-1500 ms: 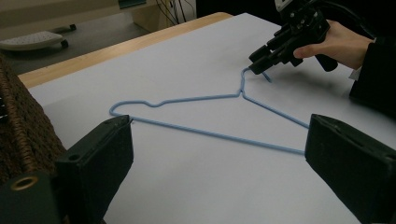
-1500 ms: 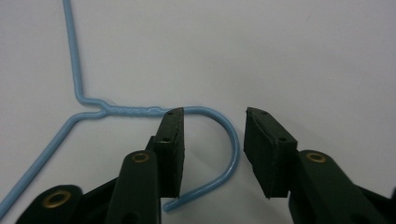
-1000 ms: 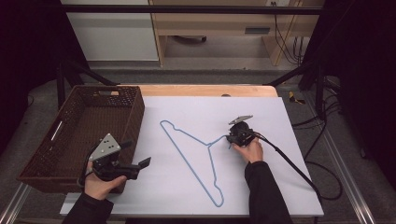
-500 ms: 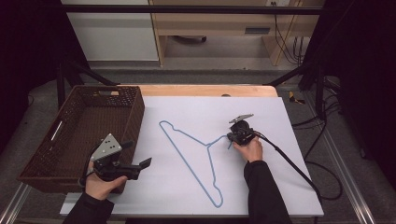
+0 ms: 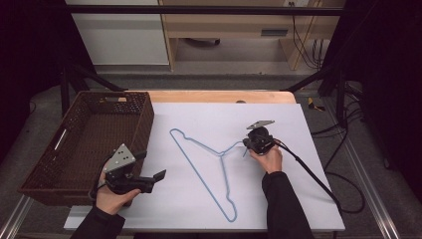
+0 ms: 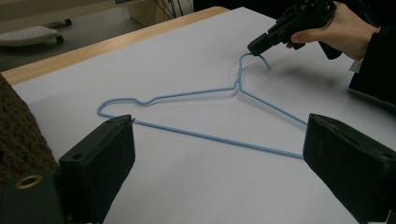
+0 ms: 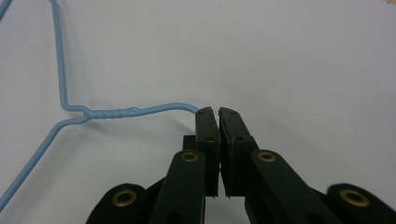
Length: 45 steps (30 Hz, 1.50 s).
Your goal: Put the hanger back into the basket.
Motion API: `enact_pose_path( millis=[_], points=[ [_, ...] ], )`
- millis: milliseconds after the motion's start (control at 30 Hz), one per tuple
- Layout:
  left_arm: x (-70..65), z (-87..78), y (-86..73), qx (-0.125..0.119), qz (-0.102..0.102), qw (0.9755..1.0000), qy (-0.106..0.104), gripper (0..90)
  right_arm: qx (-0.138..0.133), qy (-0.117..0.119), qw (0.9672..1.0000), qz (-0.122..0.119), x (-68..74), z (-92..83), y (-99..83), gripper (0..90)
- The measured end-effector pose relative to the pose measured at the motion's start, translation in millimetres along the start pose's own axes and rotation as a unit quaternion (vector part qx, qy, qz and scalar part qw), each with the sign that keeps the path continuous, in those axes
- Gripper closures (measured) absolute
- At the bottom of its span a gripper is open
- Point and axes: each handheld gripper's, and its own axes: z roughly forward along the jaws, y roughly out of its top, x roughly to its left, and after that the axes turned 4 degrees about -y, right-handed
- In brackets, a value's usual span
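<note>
A light-blue wire hanger lies flat on the white sheet, its hook pointing right. My right gripper is shut on the top of that hook, with the wire running into its closed jaws in the right gripper view. There the twisted neck sits just left of the jaws. From the left gripper view the right gripper pinches the hook beyond the hanger. My left gripper hovers open near the sheet's front left, aimed at the hanger, nothing between its jaws.
A dark brown wicker basket stands at the table's left, close beside my left hand; its wall edges the left gripper view. A cable trails from the right gripper off the right side. Wooden table edge at the back.
</note>
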Motion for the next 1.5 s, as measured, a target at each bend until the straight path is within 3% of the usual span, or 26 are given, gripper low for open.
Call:
enact_pose_path(
  millis=[267,533,933,1500],
  points=[
    [-14.7,30.1,0.6,0.027,-0.012,0.9996,-0.003,10.3,-0.023,0.000,0.9997,-0.003,5.7,-19.4,8.0,87.8],
    [-29.7,64.2,10.2,0.045,-0.012,0.9987,-0.021,12.7,-0.037,-0.001,0.9993,-0.009,10.3,-32.0,14.7,87.8],
    [-44.8,120.0,14.2,0.075,-0.022,0.9965,-0.030,16.8,-0.044,0.000,0.9989,-0.014,13.0,-38.5,16.0,87.8],
    [-51.3,179.5,2.6,0.097,-0.068,0.9920,-0.045,29.7,-0.043,0.000,0.9989,-0.017,13.1,-39.4,16.5,87.8]
  ],
)
